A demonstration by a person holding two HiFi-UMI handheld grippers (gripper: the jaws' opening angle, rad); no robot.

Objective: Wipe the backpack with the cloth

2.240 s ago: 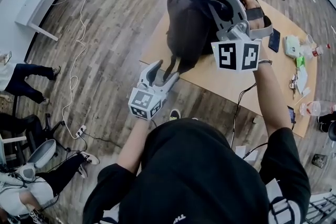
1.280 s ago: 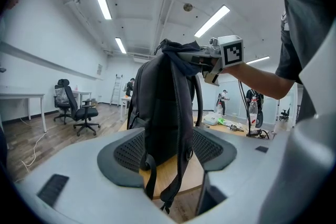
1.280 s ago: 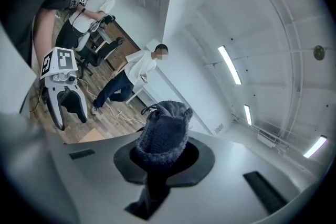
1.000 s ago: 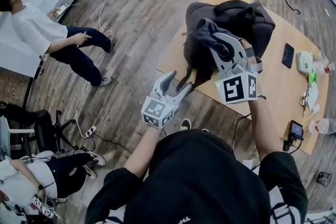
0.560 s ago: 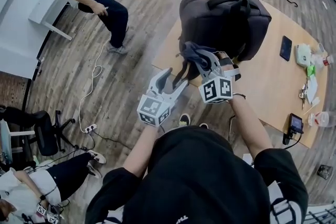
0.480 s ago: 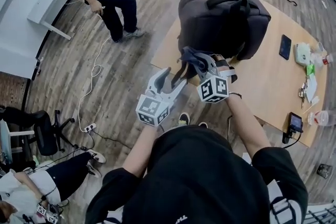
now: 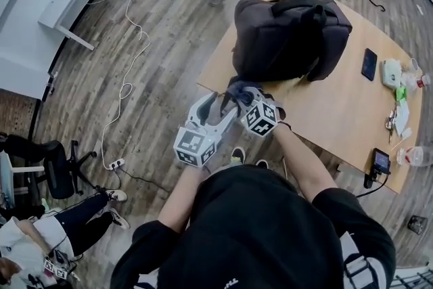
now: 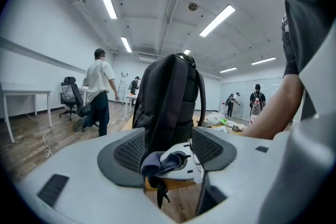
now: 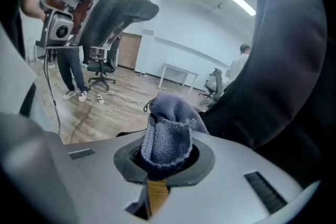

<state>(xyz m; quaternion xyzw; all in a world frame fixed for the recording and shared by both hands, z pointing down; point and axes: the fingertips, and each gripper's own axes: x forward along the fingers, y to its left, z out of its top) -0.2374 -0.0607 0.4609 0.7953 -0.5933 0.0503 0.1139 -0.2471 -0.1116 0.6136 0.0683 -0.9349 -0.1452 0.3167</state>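
Head view: right claw (image 7: pixel 235 89) pinches bunched blue-grey cloth (image 7: pixel 232 84) just beside backpack's (image 7: pixel 291 34) 7 o'clock corner; left claw (image 7: pixel 218 107) gapes, empty. Wiping judged unfinished.

Black short-sleeved shirt (image 7: pixel 257 227); left tool (image 7: pixel 220 106) and right tool (image 7: pixel 237 93) are grey.

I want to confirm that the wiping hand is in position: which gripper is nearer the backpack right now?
Right. The right gripper, shut on the cloth, is close beside the backpack's near lower side. The left gripper, jaws open, hangs further back toward the person.
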